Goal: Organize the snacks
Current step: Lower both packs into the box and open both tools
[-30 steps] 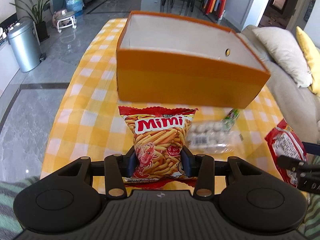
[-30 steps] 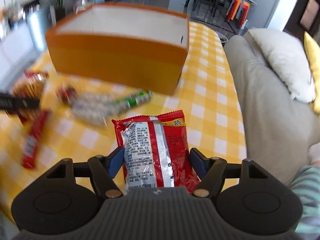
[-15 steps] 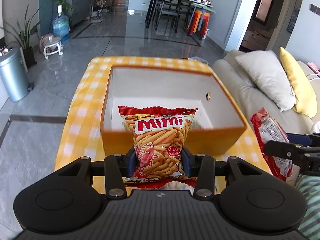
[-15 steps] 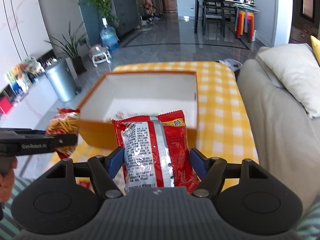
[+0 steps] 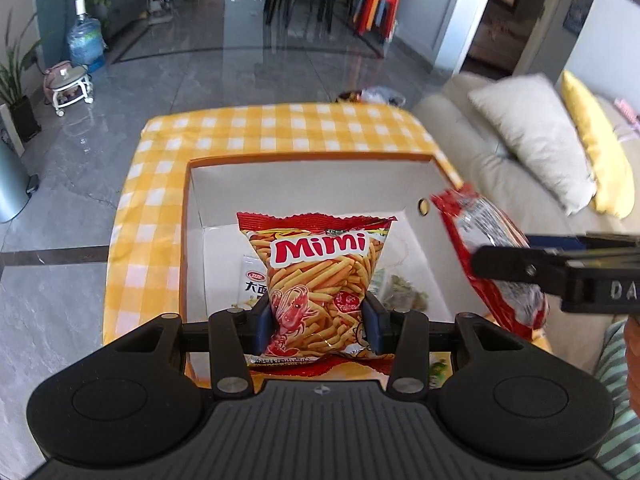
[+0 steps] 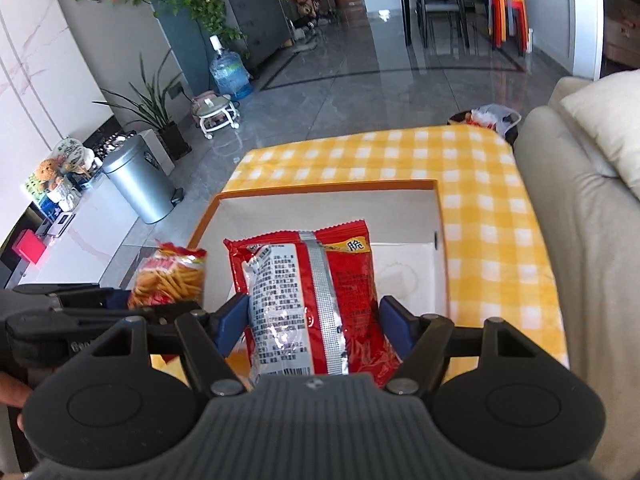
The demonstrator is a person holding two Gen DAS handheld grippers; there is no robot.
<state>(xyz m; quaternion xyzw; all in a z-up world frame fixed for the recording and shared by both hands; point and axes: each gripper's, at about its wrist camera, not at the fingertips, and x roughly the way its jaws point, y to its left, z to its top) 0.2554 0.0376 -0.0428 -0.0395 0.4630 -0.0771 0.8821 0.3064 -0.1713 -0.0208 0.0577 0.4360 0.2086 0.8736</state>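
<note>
An orange box (image 5: pixel 188 240) with a white inside stands on the yellow checked table (image 5: pixel 280 128). My left gripper (image 5: pixel 318 320) is shut on a Mimi shrimp-stick bag (image 5: pixel 320 280), held upright over the box's near half. My right gripper (image 6: pixel 314 326) is shut on a red snack bag (image 6: pixel 320 292) with its printed back and silver seam facing me, over the same box (image 6: pixel 438 216). Each gripper shows in the other's view: the right one (image 5: pixel 532 268) with its red bag (image 5: pixel 484 248), the left one with the Mimi bag (image 6: pixel 170 276). A white packet (image 5: pixel 252 284) and a clear packet (image 5: pixel 400 288) lie in the box.
A beige sofa (image 6: pixel 592 264) with white (image 5: pixel 532 136) and yellow (image 5: pixel 600 148) cushions runs along the table's right side. A metal bin (image 6: pixel 136 184), plants and a water bottle (image 6: pixel 230 68) stand on the floor to the left. A striped sleeve (image 5: pixel 616 376) is at the right edge.
Both grippers rose and moved forward with their bags, from in front of the box to above its open top. The loose snacks on the table dropped out of view.
</note>
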